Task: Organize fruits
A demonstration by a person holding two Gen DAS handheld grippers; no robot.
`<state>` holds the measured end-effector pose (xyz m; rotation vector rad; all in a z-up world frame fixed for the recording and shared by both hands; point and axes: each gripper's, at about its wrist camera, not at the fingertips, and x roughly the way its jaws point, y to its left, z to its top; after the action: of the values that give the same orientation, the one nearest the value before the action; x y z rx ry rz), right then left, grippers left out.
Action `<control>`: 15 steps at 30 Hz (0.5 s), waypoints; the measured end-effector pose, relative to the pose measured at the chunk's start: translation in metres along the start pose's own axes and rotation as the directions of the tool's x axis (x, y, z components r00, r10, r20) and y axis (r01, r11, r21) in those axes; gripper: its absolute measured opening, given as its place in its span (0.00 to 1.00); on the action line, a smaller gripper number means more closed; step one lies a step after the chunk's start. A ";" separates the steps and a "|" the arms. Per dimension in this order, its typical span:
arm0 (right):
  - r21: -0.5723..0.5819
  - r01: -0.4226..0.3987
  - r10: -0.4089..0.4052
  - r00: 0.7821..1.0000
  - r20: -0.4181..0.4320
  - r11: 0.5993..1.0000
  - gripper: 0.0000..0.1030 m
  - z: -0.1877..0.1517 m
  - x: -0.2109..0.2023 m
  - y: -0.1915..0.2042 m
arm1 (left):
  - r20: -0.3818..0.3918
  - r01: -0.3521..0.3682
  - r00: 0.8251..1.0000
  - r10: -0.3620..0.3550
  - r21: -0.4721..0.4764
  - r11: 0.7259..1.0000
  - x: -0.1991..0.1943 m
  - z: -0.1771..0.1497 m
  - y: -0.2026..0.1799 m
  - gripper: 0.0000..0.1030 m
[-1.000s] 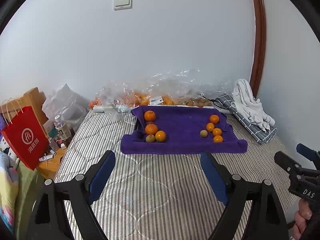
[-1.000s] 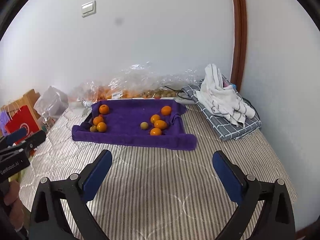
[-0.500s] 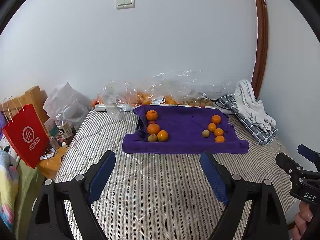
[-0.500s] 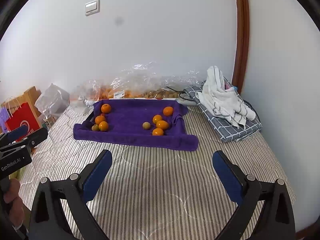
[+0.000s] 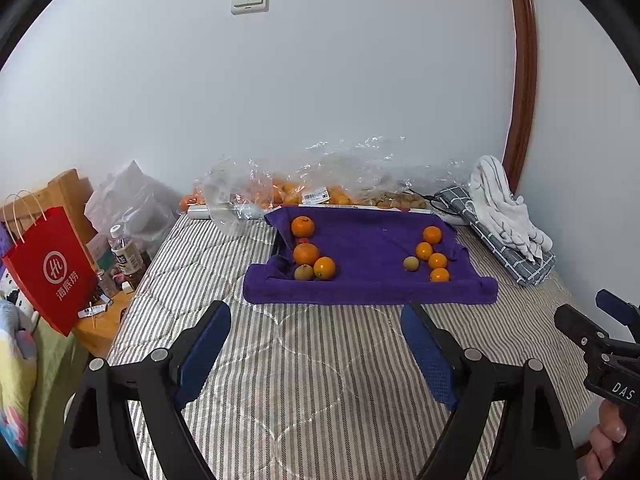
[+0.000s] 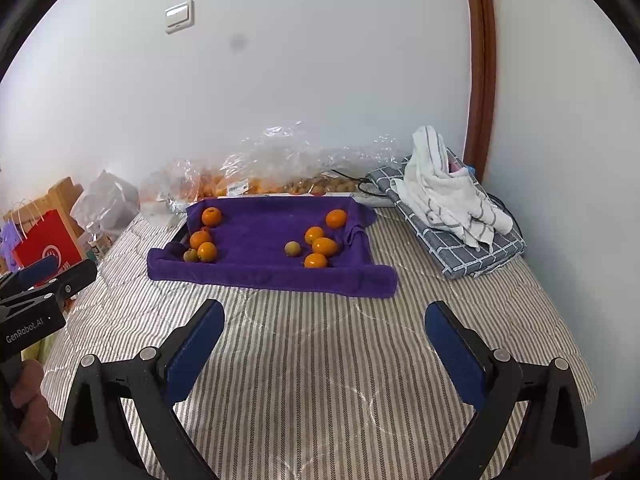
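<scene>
A purple towel [image 5: 368,288] [image 6: 256,268] lies on the striped bed with two groups of fruit. The left group [image 5: 306,254] [image 6: 200,239] has oranges and a small greenish fruit [image 5: 304,272]. The right group [image 5: 437,261] [image 6: 324,246] has several small oranges and a greenish fruit [image 5: 411,263] [image 6: 293,248]. My left gripper [image 5: 316,338] is open and empty, hovering over the bed short of the towel. My right gripper [image 6: 324,336] is open and empty, also short of the towel.
Clear plastic bags of fruit [image 5: 320,192] lie against the wall behind the towel. Folded grey cloth with a white towel [image 6: 448,200] sits at the right. A red paper bag [image 5: 52,268], a bottle [image 5: 126,254] and clutter stand left of the bed.
Both grippers have moved slightly; the view has shifted a little, with the towel sitting marginally nearer. Both stay open and empty. The fruit has not moved.
</scene>
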<state>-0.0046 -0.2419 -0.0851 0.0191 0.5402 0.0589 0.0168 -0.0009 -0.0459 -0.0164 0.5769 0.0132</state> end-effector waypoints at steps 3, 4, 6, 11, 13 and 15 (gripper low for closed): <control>-0.008 0.004 -0.003 1.000 0.002 1.000 0.97 0.000 -0.001 0.001 | 0.002 -0.001 1.000 0.001 0.002 1.000 0.000 0.000 0.000 0.84; -0.010 0.004 -0.004 1.000 0.003 1.000 0.97 0.000 -0.001 0.002 | 0.003 -0.001 1.000 0.001 0.000 1.000 0.000 0.000 0.000 0.84; -0.014 0.004 -0.004 1.000 0.005 1.000 0.97 0.000 -0.002 0.003 | 0.007 0.003 1.000 -0.003 0.000 1.000 -0.001 0.001 0.000 0.84; -0.013 0.003 -0.003 1.000 0.007 1.000 0.97 0.001 -0.002 0.003 | 0.013 0.002 1.000 -0.002 0.002 1.000 -0.003 0.002 0.001 0.84; -0.012 0.000 0.000 1.000 0.007 1.000 0.97 0.001 -0.002 0.003 | 0.016 0.003 1.000 -0.003 0.001 1.000 -0.004 0.003 0.001 0.84; -0.012 0.001 -0.001 1.000 0.007 1.000 0.97 0.001 -0.002 0.003 | 0.015 0.002 1.000 -0.002 0.001 1.000 -0.005 0.003 0.001 0.84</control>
<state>-0.0063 -0.2386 -0.0832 0.0068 0.5329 0.0610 0.0145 0.0002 -0.0413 -0.0164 0.5615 0.0111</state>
